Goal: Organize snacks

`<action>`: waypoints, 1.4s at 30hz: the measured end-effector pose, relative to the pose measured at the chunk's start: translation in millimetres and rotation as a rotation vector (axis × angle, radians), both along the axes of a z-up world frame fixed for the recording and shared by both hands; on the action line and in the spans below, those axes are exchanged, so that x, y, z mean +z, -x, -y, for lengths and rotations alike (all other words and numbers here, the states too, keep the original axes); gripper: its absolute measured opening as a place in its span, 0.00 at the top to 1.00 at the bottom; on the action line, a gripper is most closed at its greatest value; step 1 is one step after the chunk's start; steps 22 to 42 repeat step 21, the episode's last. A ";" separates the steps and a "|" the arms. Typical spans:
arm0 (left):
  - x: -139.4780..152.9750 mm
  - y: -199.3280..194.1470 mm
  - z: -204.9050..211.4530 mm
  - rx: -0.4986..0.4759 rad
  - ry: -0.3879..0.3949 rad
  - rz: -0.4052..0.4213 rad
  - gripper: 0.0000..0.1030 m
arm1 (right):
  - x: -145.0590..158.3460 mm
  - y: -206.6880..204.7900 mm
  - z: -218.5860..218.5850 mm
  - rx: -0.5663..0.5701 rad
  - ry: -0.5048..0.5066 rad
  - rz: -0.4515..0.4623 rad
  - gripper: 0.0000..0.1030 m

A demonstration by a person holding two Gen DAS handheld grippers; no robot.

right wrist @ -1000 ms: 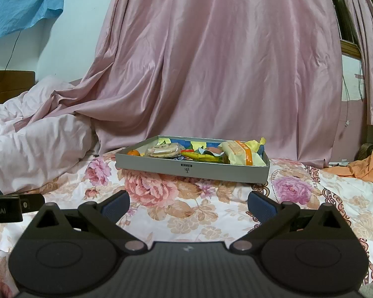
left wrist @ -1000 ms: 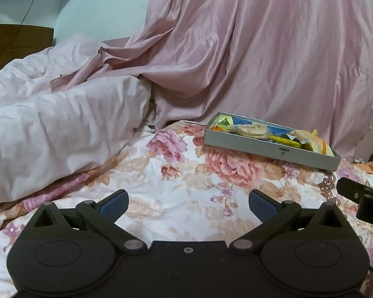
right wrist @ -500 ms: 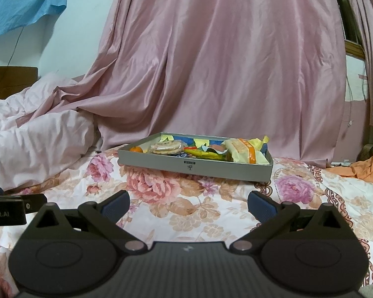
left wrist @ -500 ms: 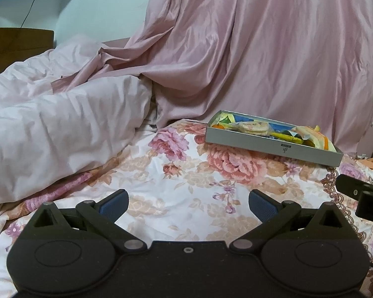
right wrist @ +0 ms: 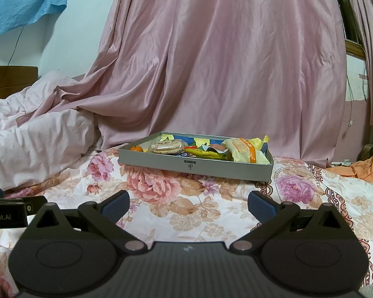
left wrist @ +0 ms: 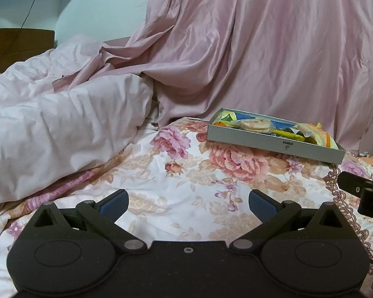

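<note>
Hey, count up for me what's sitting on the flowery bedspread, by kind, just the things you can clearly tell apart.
Grey tray: 1
Small orange fruit: 1
Clear pack of round crackers: 1
Yellow-and-orange snack bag: 1
Other wrappers in the tray overlap too much to count.
Total: 4

Shallow grey tray (right wrist: 196, 167) flat on floral bedsheet, packed with wrapped snacks (right wrist: 243, 150), small orange (right wrist: 136, 148) in left corner
</note>
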State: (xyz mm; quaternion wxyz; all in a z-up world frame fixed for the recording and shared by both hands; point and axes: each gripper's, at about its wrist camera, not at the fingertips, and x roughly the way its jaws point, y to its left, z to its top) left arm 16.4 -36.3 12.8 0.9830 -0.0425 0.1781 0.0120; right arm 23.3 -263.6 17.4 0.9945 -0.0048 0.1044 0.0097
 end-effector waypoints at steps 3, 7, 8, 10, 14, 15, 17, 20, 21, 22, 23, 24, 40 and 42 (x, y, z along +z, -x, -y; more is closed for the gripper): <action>-0.5 0.2 -0.4 0.002 -0.005 0.001 0.01 | 0.0 -0.1 -0.1 0.000 0.000 0.000 0.00; -0.4 0.2 0.1 0.002 -0.005 0.000 0.01 | -1.1 0.4 -0.7 0.001 0.002 -0.001 0.00; -0.6 0.2 0.3 0.004 -0.007 -0.002 0.01 | -1.1 0.3 -0.8 0.000 0.002 -0.001 0.00; -1.2 0.6 -0.4 0.003 -0.009 -0.002 0.01 | -1.0 0.2 -0.8 0.000 0.002 -0.001 0.00; -1.3 0.5 -0.3 0.003 -0.011 -0.002 0.01 | -1.5 0.4 -1.1 0.001 0.003 -0.002 0.00; -1.4 0.4 -0.2 0.004 -0.011 -0.002 0.01 | -1.6 0.5 -1.3 0.002 0.003 -0.003 0.00; -1.8 0.7 -0.6 0.002 -0.013 -0.001 0.01 | -1.6 0.5 -1.5 0.001 0.003 -0.003 0.00; -2.3 0.7 -0.8 0.002 -0.014 -0.001 0.01 | -1.5 0.4 -1.4 0.001 0.003 -0.003 0.00; -2.0 0.8 -0.4 0.003 -0.013 -0.001 0.01 | -1.5 0.5 -1.4 0.001 0.003 -0.003 0.00; -2.0 0.8 -0.4 0.003 -0.013 -0.001 0.01 | -1.5 0.5 -1.4 0.001 0.003 -0.003 0.00; -2.0 0.8 -0.4 0.003 -0.013 -0.001 0.01 | -1.5 0.5 -1.4 0.001 0.003 -0.003 0.00; -2.0 0.8 -0.4 0.003 -0.013 -0.001 0.01 | -1.5 0.5 -1.4 0.001 0.003 -0.003 0.00; -2.0 0.8 -0.4 0.003 -0.013 -0.001 0.01 | -1.5 0.5 -1.4 0.001 0.003 -0.003 0.00; -2.0 0.8 -0.4 0.003 -0.013 -0.001 0.01 | -1.5 0.5 -1.4 0.001 0.003 -0.003 0.00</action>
